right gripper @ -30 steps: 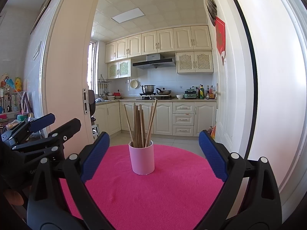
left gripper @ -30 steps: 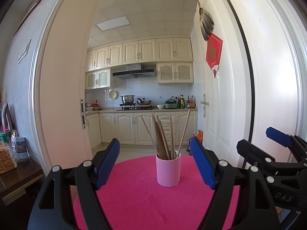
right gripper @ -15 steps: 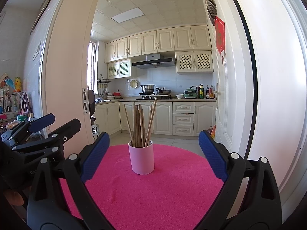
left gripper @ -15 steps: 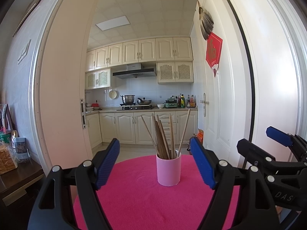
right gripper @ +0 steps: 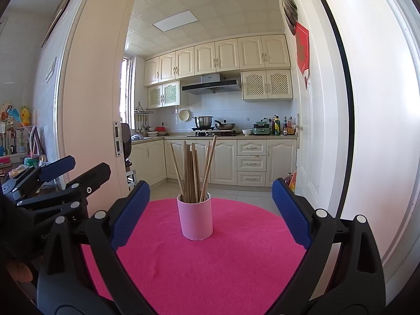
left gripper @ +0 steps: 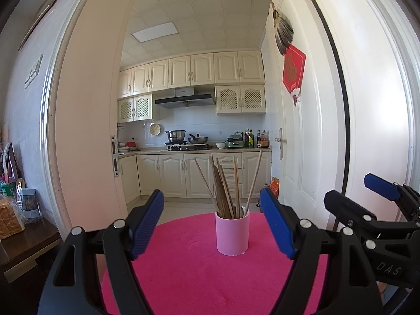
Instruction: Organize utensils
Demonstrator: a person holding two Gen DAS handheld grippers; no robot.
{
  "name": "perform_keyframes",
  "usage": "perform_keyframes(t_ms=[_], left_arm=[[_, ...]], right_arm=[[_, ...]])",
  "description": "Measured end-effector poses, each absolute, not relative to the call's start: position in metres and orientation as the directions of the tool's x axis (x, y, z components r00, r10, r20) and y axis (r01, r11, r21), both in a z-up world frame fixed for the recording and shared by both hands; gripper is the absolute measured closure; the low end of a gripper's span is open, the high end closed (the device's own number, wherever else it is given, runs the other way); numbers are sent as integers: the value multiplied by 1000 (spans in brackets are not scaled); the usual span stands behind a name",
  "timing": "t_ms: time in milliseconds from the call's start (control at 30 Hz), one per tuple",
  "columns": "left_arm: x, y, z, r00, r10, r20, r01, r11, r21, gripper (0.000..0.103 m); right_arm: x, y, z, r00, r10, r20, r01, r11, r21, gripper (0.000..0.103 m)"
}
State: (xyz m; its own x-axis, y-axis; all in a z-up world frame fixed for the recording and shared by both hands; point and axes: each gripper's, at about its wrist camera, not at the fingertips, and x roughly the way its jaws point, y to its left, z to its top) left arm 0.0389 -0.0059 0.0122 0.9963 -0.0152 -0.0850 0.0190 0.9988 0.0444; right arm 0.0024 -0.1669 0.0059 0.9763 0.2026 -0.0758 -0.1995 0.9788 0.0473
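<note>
A pink cup (left gripper: pixel 232 233) (right gripper: pixel 195 217) stands upright on a round table under a magenta cloth (left gripper: pixel 189 275) (right gripper: pixel 210 267). Several wooden chopsticks (left gripper: pixel 225 186) (right gripper: pixel 193 170) lean inside the cup. My left gripper (left gripper: pixel 212 223) is open, level, short of the cup, with nothing between its blue pads (left gripper: pixel 147 223). My right gripper (right gripper: pixel 210 210) is open too, wider, also short of the cup and holding nothing. Each gripper shows in the other's view: the right one (left gripper: pixel 367 210) at the right edge, the left one (right gripper: pixel 52 181) at the left edge.
An open doorway behind the table leads into a kitchen with cream cabinets (left gripper: pixel 183 173) and a stove with pots (right gripper: pixel 210 126). A white door (left gripper: pixel 302 131) stands at the right. A dark side table (left gripper: pixel 23 246) with a bag of bread and jars stands at the left.
</note>
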Motion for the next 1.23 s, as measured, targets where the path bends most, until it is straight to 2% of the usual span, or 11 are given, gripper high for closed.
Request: perform_keyframes(t_ms=[900,1233], left_arm=[[44,0,12,995,-11,-101,16,999,49,28],[64,5,0,983,-7,-184,13,999,32,28]], right_arm=[[11,-162,4,974,209,-92,-205,977,51,11],[32,-160,-7,965,216,-152,-211,976,46,10]])
